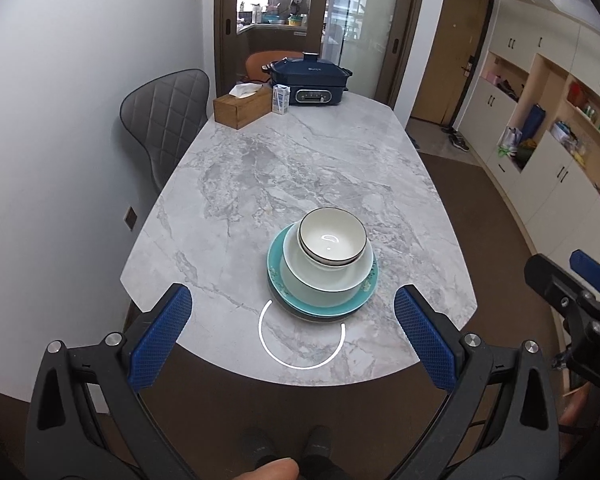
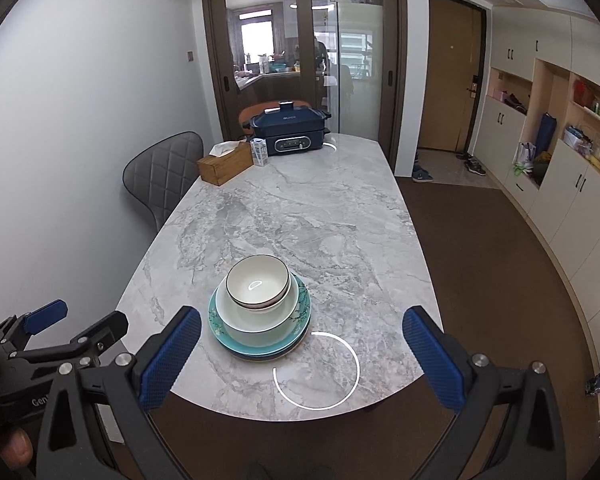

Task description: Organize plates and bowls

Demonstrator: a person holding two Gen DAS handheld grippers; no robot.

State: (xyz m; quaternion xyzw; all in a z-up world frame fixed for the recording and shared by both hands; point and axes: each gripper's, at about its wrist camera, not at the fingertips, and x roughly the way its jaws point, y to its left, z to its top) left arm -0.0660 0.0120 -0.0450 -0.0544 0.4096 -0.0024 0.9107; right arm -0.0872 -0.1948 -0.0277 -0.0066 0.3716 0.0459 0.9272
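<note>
Table (image 1: 292, 168): grey marble-patterned top with rounded corners, carrying every item listed here.

Stack of dishes: sitting near the near end of the table, a little way in from the edge. From the bottom up: a teal plate (image 1: 278, 276) with a floral rim; a pale green bowl (image 1: 324, 278) resting in it; a white bowl (image 1: 330, 240) with a dark rim nesting in the pale green one, shifted toward the far side. A darker edge is showing under the teal plate; what it belongs to cannot be told. The same three pieces are showing in the right wrist view: teal plate (image 2: 220, 326), pale green bowl (image 2: 256, 326), white bowl (image 2: 258, 282).

Left gripper (image 1: 294, 332): hovering over the near table edge, its blue-padded fingers (image 1: 162, 340) spread wide apart and gripping nothing. The stack is lying just beyond the gap, apart from both pads.

Right gripper (image 2: 300, 354): likewise gaping wide with nothing between its fingers (image 2: 432, 360). The stack is lying ahead and toward its left finger, not touching it.

Far end of table: a navy electric cooker (image 1: 308, 80), a small carton (image 1: 281, 99) just beside it, and a wooden tissue box (image 1: 242, 110) near the carton.

Grey quilted chair (image 1: 164, 120): standing at the table's left side, against the wall.
</note>
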